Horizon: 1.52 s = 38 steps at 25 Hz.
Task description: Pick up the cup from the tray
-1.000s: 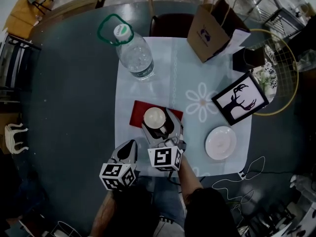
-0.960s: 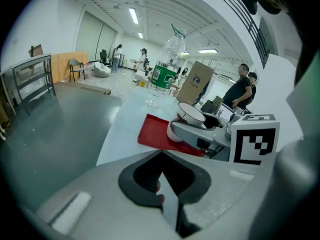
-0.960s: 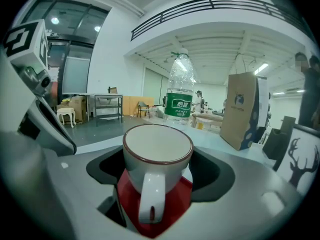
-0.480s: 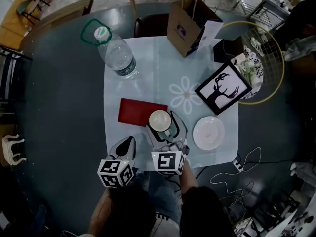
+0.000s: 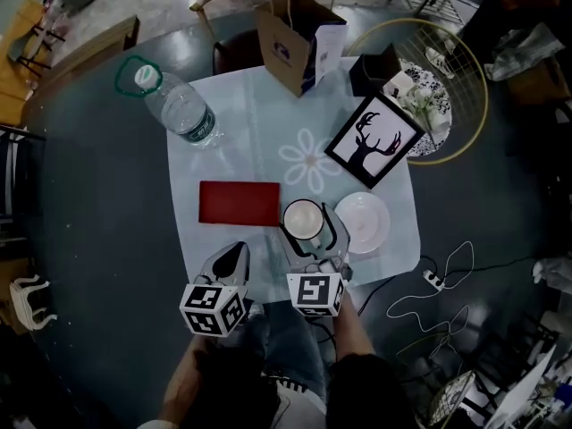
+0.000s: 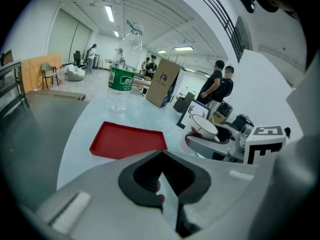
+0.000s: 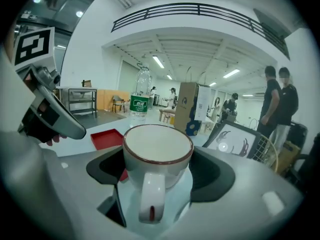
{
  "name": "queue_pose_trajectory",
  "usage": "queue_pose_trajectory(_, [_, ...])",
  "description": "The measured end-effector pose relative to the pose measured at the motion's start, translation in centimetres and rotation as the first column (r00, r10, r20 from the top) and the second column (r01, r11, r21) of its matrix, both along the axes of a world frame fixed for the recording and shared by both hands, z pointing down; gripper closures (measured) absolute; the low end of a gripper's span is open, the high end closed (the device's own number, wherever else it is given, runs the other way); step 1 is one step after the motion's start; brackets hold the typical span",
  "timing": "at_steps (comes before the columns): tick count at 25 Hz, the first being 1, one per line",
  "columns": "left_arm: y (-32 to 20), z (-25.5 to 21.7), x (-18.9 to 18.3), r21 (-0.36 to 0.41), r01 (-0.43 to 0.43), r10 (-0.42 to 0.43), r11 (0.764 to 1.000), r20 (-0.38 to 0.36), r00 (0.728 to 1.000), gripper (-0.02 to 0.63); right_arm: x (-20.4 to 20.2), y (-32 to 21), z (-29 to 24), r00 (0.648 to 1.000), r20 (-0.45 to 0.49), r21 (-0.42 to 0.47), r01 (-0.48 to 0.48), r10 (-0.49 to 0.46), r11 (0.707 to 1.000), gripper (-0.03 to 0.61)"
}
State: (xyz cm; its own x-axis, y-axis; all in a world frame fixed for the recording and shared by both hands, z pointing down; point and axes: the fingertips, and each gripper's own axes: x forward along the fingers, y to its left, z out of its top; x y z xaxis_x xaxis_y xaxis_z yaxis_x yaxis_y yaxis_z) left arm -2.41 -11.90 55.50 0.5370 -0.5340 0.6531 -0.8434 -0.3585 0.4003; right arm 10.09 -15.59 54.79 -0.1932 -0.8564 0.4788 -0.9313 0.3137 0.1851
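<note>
Counter (image 5: 107,195), mid-frame | right tongs (image 5: 311,228) pinch cup (image 5: 303,218), right of red tray (image 5: 239,203) | left tongs (image 6: 162,184) pressed together, empty | step: pickup looks done | next: hold level

Dim head view, fisheye-warped edges

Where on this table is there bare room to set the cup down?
The red tray is empty, and bare cloth lies between it, the bottle and the paper bag. The right is crowded: picture frame, plate, wire basket.

A water bottle (image 5: 183,110), paper bag (image 5: 290,47), deer picture (image 5: 374,139) and white saucer (image 5: 368,226) stand on the pale tablecloth (image 5: 241,146).
</note>
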Motion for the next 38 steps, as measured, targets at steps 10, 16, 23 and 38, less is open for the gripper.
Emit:
queue_pose_trajectory(10, [-0.3,-0.6,0.6,-0.009,-0.032,0.032,0.999,0.005,0.999,0.614,1.1,2.1,3.2,0.997,0.037,-0.063,-0.069,0.071,0.996,0.161])
queue_pose_trajectory(16, [-0.5,-0.5,0.3,-0.007,-0.031,0.031,1.0,0.007,1.0,0.614,1.2,2.9,4.3,0.997,0.037,-0.05,-0.07,0.072,0.996,0.161])
queue_pose_trajectory(23, [0.0,0.0,0.6,-0.005,-0.042,0.042,0.999,0.016,0.999,0.614,1.0,2.6,3.8,0.999,0.025,-0.015,-0.03,0.031,0.999,0.148])
queue_pose_trajectory(38, [0.4,-2.4,0.8,0.033,-0.041,0.041,0.999,-0.007,0.999,0.614,-0.4,2.4,-3.1,0.974,0.217,-0.021,0.068,-0.062,0.997,0.077])
